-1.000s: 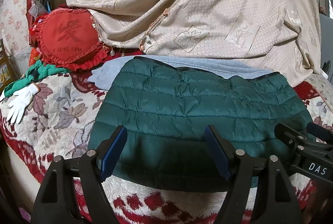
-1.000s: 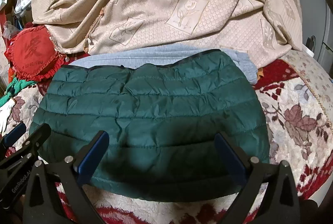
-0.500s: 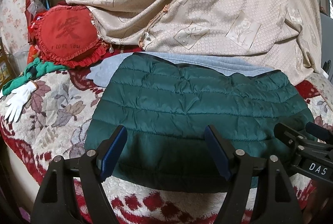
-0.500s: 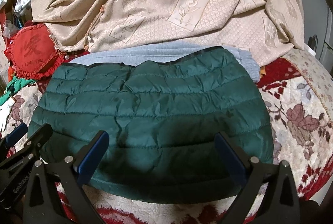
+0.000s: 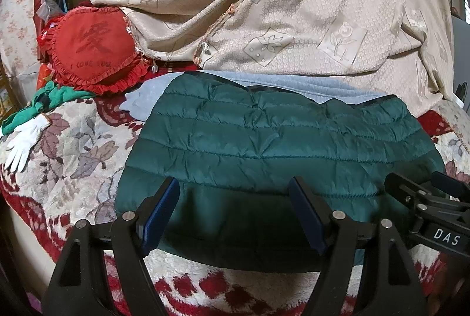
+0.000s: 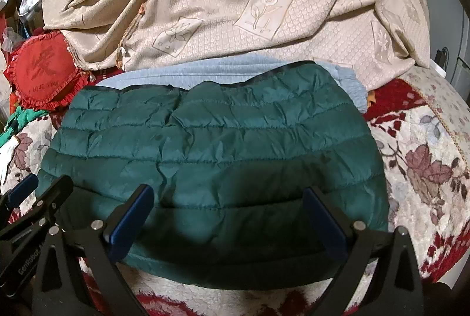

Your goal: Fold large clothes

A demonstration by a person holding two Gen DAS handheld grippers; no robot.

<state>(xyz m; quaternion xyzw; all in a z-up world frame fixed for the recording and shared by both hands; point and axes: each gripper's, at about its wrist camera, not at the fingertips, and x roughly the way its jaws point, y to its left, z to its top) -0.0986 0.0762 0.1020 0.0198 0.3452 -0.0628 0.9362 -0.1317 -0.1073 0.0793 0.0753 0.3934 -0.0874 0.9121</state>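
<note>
Left gripper (image 5: 235, 210) and right gripper (image 6: 229, 217) hang side by side, jaws spread wide, gripping nothing. Just ahead and below both lies the folded green jacket (image 5: 264, 151) on a floral blanket (image 5: 76, 157). Beyond it, a grey garment (image 6: 205, 75), then beige cloth (image 6: 235, 7); far left, a red cushion (image 5: 91, 48).

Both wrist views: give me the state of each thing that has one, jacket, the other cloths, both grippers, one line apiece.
green quilted jacket: folded, lying flat on the floral blanket.
light blue garment: flat, partly under the jacket's far edge.
beige patterned cloth: draped, wrinkled.
red heart cushion: partly tucked under the beige cloth.
white glove: lying loose on the blanket.
left gripper: open, holding nothing.
right gripper: open, holding nothing.
</note>
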